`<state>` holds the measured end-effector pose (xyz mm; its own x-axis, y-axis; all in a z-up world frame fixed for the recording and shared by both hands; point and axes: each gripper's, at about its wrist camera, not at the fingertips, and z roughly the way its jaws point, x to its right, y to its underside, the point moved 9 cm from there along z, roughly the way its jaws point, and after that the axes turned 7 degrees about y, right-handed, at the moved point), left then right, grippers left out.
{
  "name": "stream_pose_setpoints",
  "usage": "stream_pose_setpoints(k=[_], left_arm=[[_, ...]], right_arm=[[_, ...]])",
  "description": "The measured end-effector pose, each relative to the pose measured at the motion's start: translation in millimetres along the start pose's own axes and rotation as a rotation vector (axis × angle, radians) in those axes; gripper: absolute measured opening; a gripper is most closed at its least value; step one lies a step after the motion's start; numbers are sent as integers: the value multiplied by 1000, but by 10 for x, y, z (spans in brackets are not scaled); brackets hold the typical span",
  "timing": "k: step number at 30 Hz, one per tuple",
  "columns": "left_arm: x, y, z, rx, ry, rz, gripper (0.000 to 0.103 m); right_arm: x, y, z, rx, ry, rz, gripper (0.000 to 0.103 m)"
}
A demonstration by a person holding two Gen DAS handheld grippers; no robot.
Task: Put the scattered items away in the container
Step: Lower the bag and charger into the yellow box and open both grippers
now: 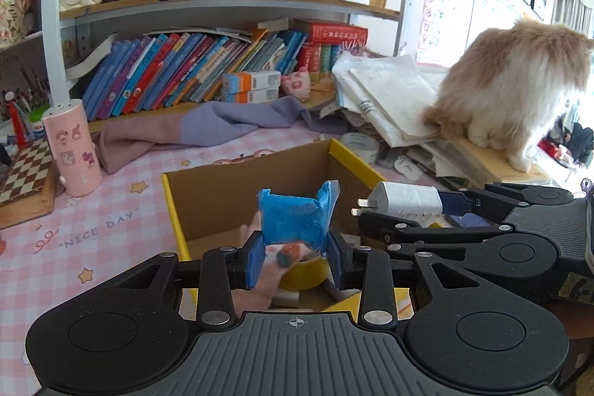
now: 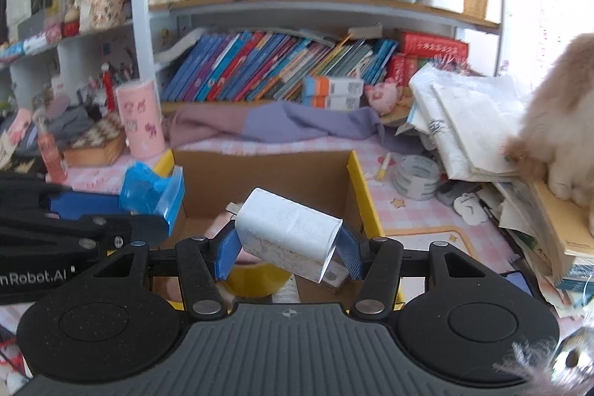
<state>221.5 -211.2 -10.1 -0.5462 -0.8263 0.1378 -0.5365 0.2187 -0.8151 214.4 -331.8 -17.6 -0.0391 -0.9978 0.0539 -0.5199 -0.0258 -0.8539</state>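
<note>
My left gripper [image 1: 295, 257] is shut on a blue plastic packet [image 1: 295, 218], held over the open cardboard box [image 1: 219, 195] with yellow flaps. Beside it on the right, my right gripper [image 1: 404, 210] is shut on a white plug charger [image 1: 406, 201]. From the right wrist, the right gripper [image 2: 289, 253] clamps the white charger [image 2: 287, 236] above the same box [image 2: 267, 177], and the left gripper's blue packet [image 2: 152, 190] hangs over the box's left edge. A yellow tape roll [image 2: 256, 281] and small items lie inside the box.
A fluffy cat [image 1: 516, 88] sits on a pile of papers [image 1: 393, 99] at the right. A pink cylinder [image 1: 72, 151] and a chessboard box [image 1: 26, 177] stand at the left. A grey tape roll [image 2: 415, 177], a pen [image 2: 383, 166] and a purple cloth [image 1: 208, 125] lie beyond the box.
</note>
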Motion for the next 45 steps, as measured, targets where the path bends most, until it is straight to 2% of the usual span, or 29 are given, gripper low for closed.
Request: stream_pose_setpoints(k=[8,12,18,23,28,34,38,45], left_arm=[[-66,135,246,-75,-56,-22,34],[-64,165,356,-97,-76,-19,34],[-121,244,456,-116,-113,-49,34],[-185,361,482,-133,-140,-93,35],[-195,382,459,-119,-148,-118,37],[-208,404,437,-108,-156,-150,38],[-198,401,412,-98,-185,-142,49],[-192,339,276,-52,-227,-141,69]], right_arm=[[-42,167,304,-64,-48,-91,54],[-50,285,442,-112,-71,-121,54],[-55,312,589,-136,-124,-136,54],[-66,307,682,-171,-211,-124,54],[-63,380,785,-288,-315,-3,54],[-93,395,791,-324,-352,14,54],[-101,398,784,-322,-349,17,55],[-43,341,686,-263,-334,34,56]])
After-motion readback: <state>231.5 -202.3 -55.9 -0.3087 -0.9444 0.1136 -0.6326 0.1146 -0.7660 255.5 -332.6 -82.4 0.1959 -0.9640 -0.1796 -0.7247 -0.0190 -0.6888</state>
